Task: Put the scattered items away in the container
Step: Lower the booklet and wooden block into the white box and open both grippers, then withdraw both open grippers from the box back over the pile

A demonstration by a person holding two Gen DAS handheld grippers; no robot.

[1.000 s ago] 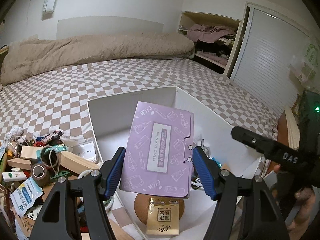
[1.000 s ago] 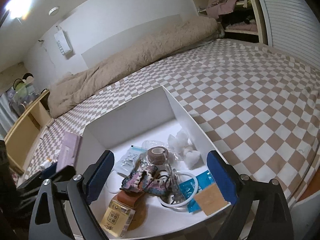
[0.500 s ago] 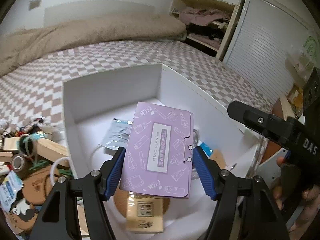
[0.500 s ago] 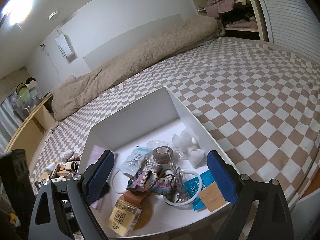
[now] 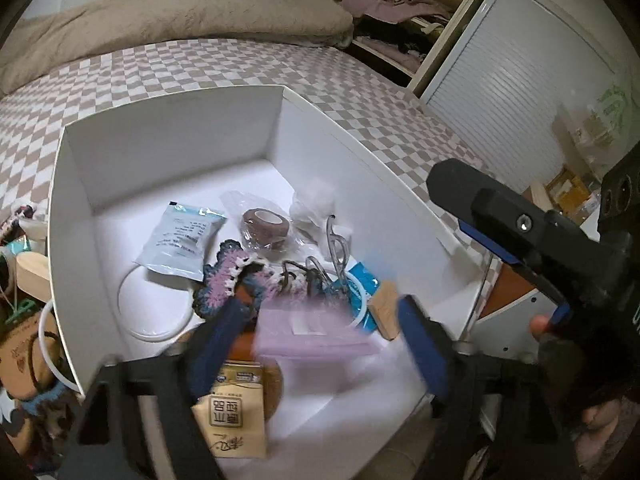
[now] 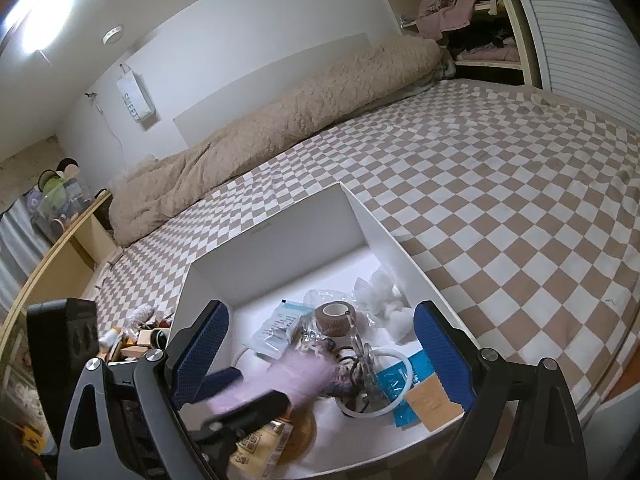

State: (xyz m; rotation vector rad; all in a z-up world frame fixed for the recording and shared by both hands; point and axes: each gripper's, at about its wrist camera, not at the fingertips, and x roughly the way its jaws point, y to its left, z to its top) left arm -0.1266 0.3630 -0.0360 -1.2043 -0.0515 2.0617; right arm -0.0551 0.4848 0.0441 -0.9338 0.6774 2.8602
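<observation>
Releasing is the step in hand: in the left wrist view the left tool (image 5: pixel 320 336) has just been opened over the white container (image 5: pixel 168 128), the blurred purple packet (image 5: pixel 316 332) loose between its pads. In the right wrist view the right tool (image 6: pixel 320 348) is held wide and empty above the container (image 6: pixel 280 240); another item from the scattered pile (image 6: pixel 138 330) on the bed would be fetched next.

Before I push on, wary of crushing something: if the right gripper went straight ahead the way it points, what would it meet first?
Probably the brown tape roll inside the white box, or the clutter just before it; depth is unclear.
</observation>
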